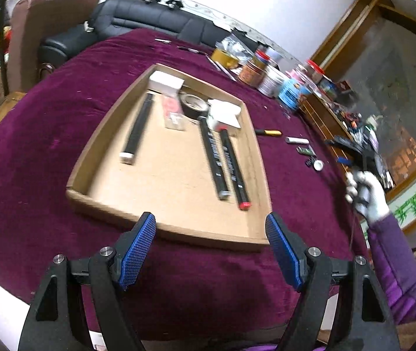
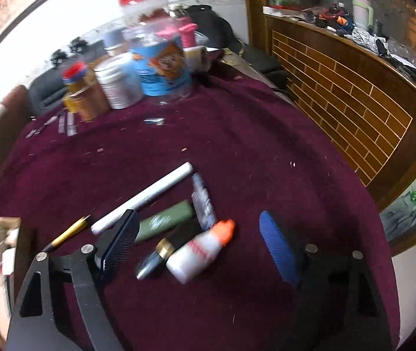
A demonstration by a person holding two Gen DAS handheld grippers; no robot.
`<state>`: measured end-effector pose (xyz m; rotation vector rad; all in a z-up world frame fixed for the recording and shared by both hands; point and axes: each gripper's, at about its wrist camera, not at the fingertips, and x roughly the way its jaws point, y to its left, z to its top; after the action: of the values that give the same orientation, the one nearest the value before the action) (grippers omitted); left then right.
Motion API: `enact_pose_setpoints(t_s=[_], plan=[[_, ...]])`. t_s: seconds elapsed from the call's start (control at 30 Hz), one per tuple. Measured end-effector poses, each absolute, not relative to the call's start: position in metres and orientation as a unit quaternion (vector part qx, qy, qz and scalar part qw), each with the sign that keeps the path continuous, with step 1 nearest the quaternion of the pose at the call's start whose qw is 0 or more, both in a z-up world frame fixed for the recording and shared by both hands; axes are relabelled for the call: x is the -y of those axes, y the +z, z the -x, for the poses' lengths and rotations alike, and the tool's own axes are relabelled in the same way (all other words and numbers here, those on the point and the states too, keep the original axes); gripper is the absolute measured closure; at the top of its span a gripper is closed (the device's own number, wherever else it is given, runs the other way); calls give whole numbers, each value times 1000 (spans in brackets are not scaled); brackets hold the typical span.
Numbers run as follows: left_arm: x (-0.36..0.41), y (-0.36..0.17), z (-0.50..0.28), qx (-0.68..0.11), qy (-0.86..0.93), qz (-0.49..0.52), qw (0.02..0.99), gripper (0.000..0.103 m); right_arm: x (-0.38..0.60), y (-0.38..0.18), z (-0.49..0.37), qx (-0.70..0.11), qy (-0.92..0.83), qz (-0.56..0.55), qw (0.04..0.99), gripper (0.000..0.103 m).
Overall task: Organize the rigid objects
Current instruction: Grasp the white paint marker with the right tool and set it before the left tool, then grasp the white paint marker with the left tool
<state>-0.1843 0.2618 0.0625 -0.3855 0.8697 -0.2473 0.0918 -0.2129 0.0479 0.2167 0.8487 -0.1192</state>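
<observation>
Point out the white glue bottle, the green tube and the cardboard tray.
white glue bottle (image 2: 196, 253): right wrist view, on its white body.
green tube (image 2: 164, 220): right wrist view, mid-body.
cardboard tray (image 1: 161, 231): left wrist view, near wall.

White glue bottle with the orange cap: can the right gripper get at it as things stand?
Probably yes. The right gripper is open and empty, and the white glue bottle lies between its fingers on the purple cloth. A dark gold-banded tube touching it could get caught too.
</observation>
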Motion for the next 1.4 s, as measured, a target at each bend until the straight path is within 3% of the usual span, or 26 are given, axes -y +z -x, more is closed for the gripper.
enact_pose_setpoints(t_s=[0.3,0.33,0.37,0.4,0.43,0.53,0.6,0.93,1.07,1.1,1.17,1.2,1.23,1.4], plan=[[-223,60,177,-440,-130,152,875,30,209,17,-170,-481,-52,-160,860,21],[-221,60,177,-441,-131,148,875,30,200,14,-174,-493,-51,-142,857,37],[-220,60,176,-441,-133,148,875,30,189,12,-175,-500,-53,-117,856,42],[-219,60,176,-441,-133,149,875,30,173,12,-173,-498,-57,-72,862,60],[-219,60,176,-440,-134,150,875,30,163,11,-172,-498,-49,-52,864,69],[-218,60,176,-439,-135,153,875,30,137,12,-154,-504,-9,-18,863,87],[-216,60,177,-440,-140,154,874,30,123,11,-137,-514,30,-12,857,91],[-192,70,187,-438,-165,130,874,30,98,9,-14,-555,196,-41,807,91],[-168,72,188,-443,-183,113,870,30,125,34,18,-496,201,-67,842,90],[-162,72,188,-446,-189,110,868,30,139,45,24,-465,186,-76,862,86],[-147,72,188,-453,-201,101,863,30,167,57,31,-425,158,-106,885,68],[-140,73,187,-456,-205,96,861,30,186,61,33,-400,133,-131,897,50],[-133,73,185,-458,-207,91,860,30,199,62,35,-381,111,-150,905,41],[-85,73,169,-468,-202,45,859,30,253,39,16,-340,24,-206,917,41]])
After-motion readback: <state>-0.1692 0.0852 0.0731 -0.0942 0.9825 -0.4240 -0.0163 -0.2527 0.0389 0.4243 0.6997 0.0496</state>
